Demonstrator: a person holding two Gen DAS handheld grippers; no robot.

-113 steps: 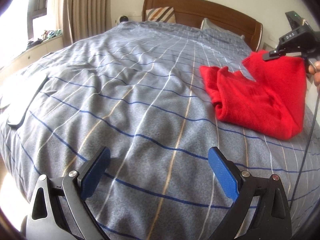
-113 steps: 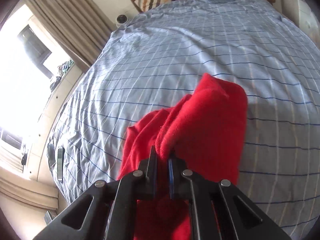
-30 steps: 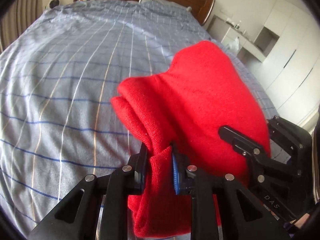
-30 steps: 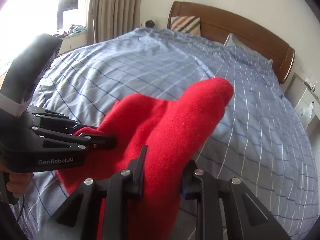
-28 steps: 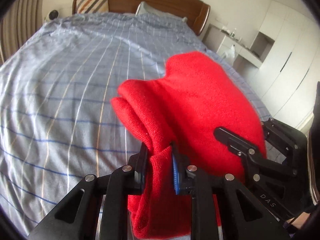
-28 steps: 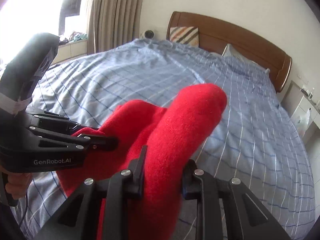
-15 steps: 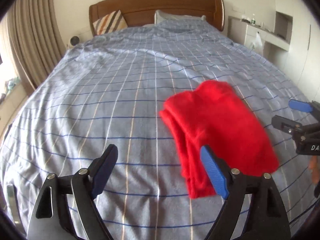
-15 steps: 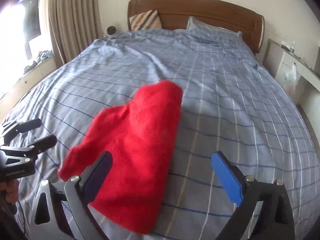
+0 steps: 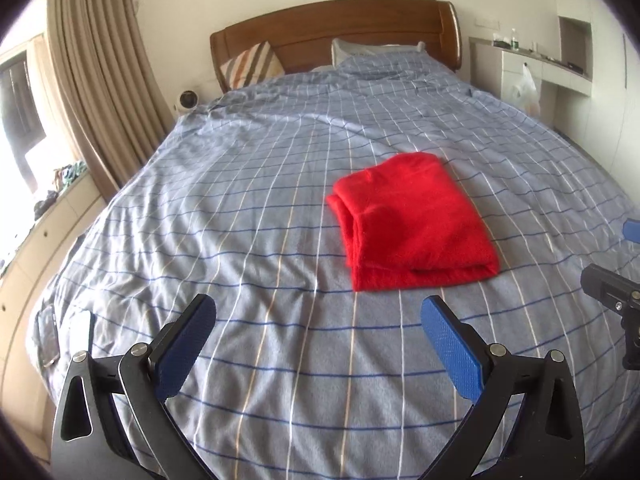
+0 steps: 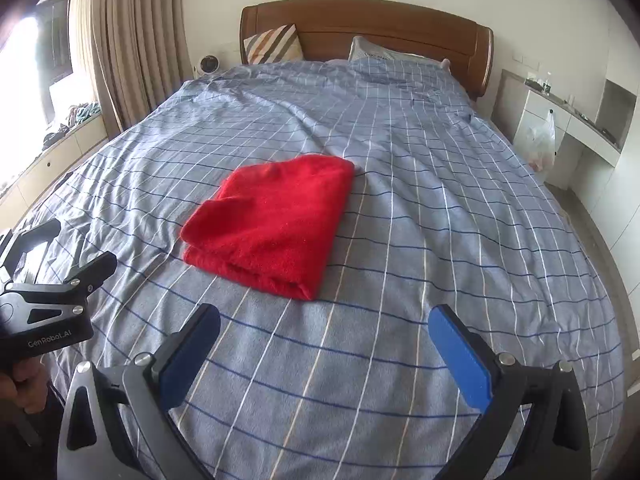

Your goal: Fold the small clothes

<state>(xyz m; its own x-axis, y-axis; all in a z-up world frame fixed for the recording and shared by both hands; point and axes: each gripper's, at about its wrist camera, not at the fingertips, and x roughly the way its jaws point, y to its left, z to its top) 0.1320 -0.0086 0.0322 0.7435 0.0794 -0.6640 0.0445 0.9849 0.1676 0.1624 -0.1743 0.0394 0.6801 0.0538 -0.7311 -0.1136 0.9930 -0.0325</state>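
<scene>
A red knitted garment lies folded into a flat rectangle on the blue checked bedspread; it also shows in the right wrist view. My left gripper is open and empty, held above the bed short of the garment's near edge. My right gripper is open and empty, also held back from the garment. The left gripper shows at the left edge of the right wrist view, and part of the right gripper at the right edge of the left wrist view.
A wooden headboard with a striped cushion and a pillow stands at the far end. Curtains and a window ledge are on the left. White cabinets and a plastic bag are on the right. A phone lies near the bed's left edge.
Both grippers were shut on the red garment and held it up; they let go, opened wide and drew back. The garment now lies folded flat on the bed.
</scene>
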